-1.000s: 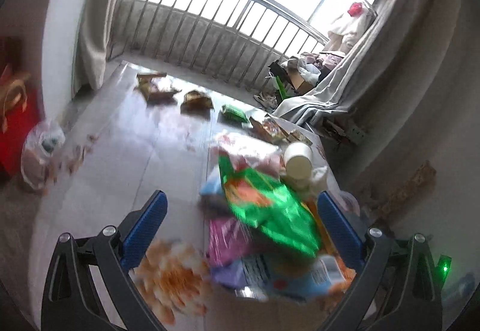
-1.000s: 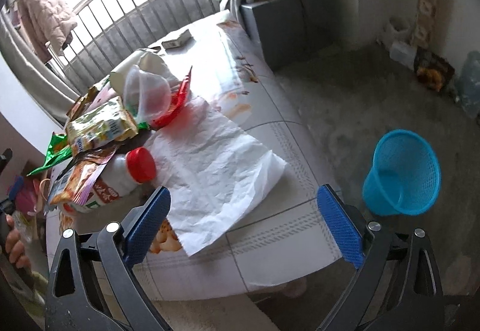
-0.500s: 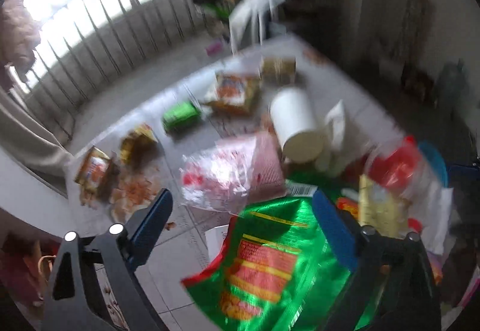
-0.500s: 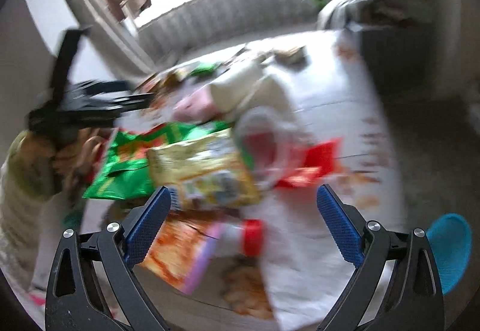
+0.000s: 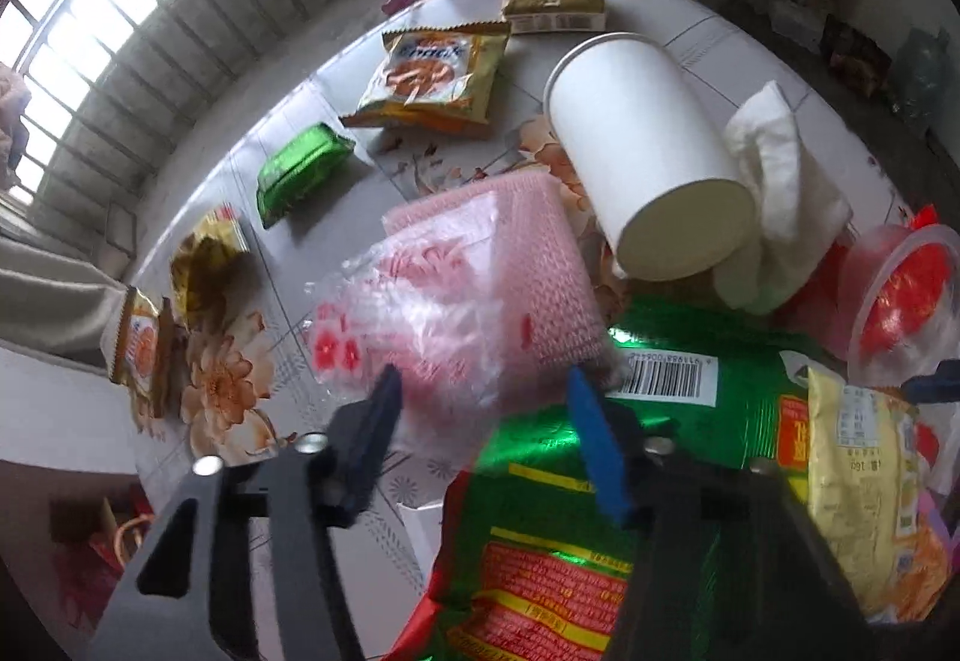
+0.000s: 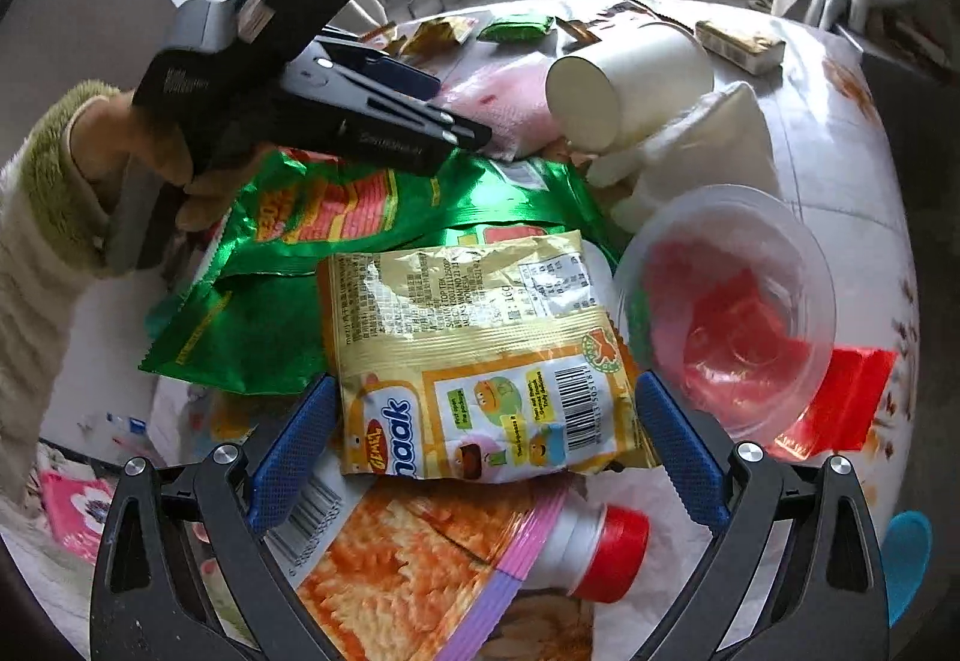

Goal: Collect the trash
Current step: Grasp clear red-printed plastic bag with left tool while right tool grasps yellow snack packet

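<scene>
Trash is piled on a flowered table [image 5: 222, 397]. My left gripper [image 5: 486, 421] points down at the pile with its jaws closing. The edge of a clear pink plastic bag [image 5: 456, 301] lies between them, and the pads do not press on it. A shiny green wrapper [image 5: 600, 517] lies just under the right finger. In the right wrist view a hand in a fuzzy sleeve holds the left gripper [image 6: 462, 136] over the pink bag [image 6: 510, 103]. My right gripper [image 6: 486, 451] is open above a yellow snack packet [image 6: 480, 361], which rests on the green wrapper [image 6: 360, 217].
A white paper cup [image 5: 648, 163] lies on its side beside a white napkin [image 5: 780, 181]. A clear bowl [image 6: 726, 313] holds red plastic. A red-capped bottle [image 6: 600, 547] and an orange bag [image 6: 408, 559] lie near me. Several packets [image 5: 432, 79] sit farther off. A blue basket [image 6: 906, 559] stands beyond the table's edge.
Both grippers swung in over the pile and tipped downward. The left jaws have narrowed around the pink bag's edge. The right gripper left the white paper sheet and now hangs over the yellow packet.
</scene>
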Demonstrator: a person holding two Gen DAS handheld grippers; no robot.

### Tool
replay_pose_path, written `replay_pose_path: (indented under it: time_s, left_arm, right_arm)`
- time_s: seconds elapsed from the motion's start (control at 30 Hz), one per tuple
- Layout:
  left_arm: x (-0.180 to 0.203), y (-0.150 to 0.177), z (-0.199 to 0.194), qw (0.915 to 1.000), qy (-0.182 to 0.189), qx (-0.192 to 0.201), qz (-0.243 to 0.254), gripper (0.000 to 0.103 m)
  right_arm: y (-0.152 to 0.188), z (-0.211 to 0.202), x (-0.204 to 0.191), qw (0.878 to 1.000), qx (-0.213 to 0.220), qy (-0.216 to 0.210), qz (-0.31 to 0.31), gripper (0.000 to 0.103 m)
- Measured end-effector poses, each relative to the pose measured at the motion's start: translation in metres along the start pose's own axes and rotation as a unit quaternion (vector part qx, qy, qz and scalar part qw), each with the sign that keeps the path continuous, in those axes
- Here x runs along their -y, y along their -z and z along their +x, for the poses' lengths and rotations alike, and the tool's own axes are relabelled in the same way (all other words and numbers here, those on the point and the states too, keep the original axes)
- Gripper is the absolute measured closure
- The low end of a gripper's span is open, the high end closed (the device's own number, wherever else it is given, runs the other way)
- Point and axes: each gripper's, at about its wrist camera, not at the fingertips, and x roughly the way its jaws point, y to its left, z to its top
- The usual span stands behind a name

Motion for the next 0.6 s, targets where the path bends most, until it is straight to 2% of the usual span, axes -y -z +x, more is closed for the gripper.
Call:
replay_pose_path:
  time_s: [0.2,0.27,0.33,0.4,0.57,0.6]
  left_arm:
    - [-0.011,-0.001,0.000,0.9997,0.011,-0.001,-0.023,0.074]
    - [-0.014,0.001,-0.003,0.9995,0.013,0.003,-0.028,0.075]
    - [-0.018,0.002,-0.009,0.9994,0.012,0.010,-0.030,0.076]
    - [-0.020,0.003,-0.015,0.9993,0.008,0.019,-0.030,0.077]
    - [-0.025,0.007,-0.039,0.9980,-0.020,0.052,-0.031,0.079]
    - [-0.026,0.008,-0.043,0.9975,-0.023,0.057,-0.033,0.080]
  right_arm:
    - [0.008,-0.007,0.002,1.000,0.001,-0.010,0.011,0.023]
    - [0.008,-0.007,0.008,1.000,0.003,-0.014,0.020,0.027]
    - [0.009,-0.011,0.011,0.999,0.007,-0.017,0.029,0.038]
    - [0.011,-0.016,0.015,0.999,0.010,-0.022,0.041,0.041]
    - [0.016,-0.032,0.022,0.998,0.032,-0.021,0.059,0.053]
    - [0.014,-0.035,0.022,0.997,0.036,-0.020,0.062,0.059]
